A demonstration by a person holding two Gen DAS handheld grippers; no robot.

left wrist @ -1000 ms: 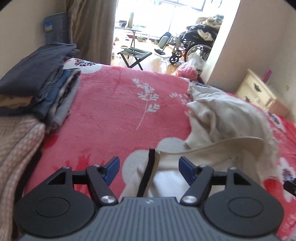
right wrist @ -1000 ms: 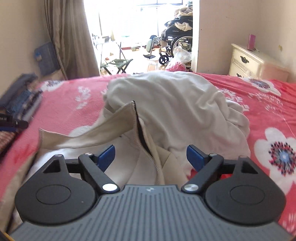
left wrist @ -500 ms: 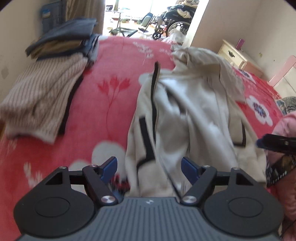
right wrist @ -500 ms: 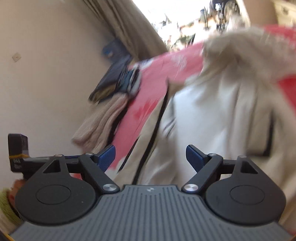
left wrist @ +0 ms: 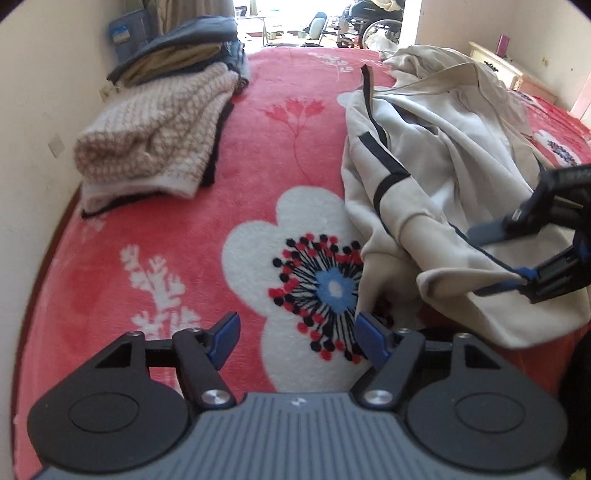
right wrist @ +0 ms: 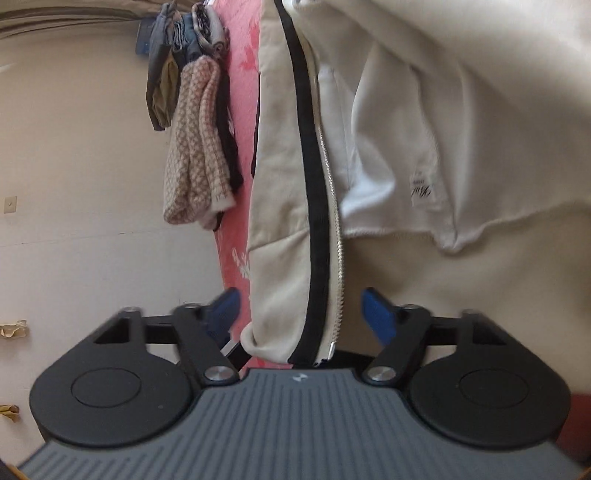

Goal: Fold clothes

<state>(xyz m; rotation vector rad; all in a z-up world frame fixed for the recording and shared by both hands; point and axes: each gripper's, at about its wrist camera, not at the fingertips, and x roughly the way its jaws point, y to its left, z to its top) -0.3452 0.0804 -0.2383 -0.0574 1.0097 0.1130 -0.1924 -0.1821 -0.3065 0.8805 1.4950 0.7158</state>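
L gripper (left wrist: 298, 338): jaws wide apart, nothing between them; blue pads over the bedspread's big white flower w/ blue centre. R-side pad just touches/overlaps the jacket's lower edge, no grip.
R gripper (right wrist: 300, 310): rolled sideways (bed runs vertical in its view). Jaws spread in own cam; jacket's zip edge hangs between the pads, not pinched there. In L cam the same gripper (left wrist: 517, 258) sits at far right w/ fingers apart, lower fingertip at the hem fold; whether the tip holds cloth, can't tell.
Jacket (left wrist: 436, 155): cream zip-up w/ black trim, crumpled on right half of bed, front open, one sleeve bunched toward the near edge. Close-up from R cam (right wrist: 424, 147): white lining and small label showing.
Zip (right wrist: 332, 236): metal teeth beside a black strip, runs down to the R gripper body.
Bedspread (left wrist: 192, 221): pink-red fleece, white floral print.
Knit sweater (left wrist: 155, 133): beige/white, folded, left side of bed near wall.
Folded stack (left wrist: 184, 55): dark + tan items, behind the sweater, touching it.
Nightstand (left wrist: 495, 62): cream, far right by wall.
Wheelchair (left wrist: 373, 18): in bright room beyond the doorway.
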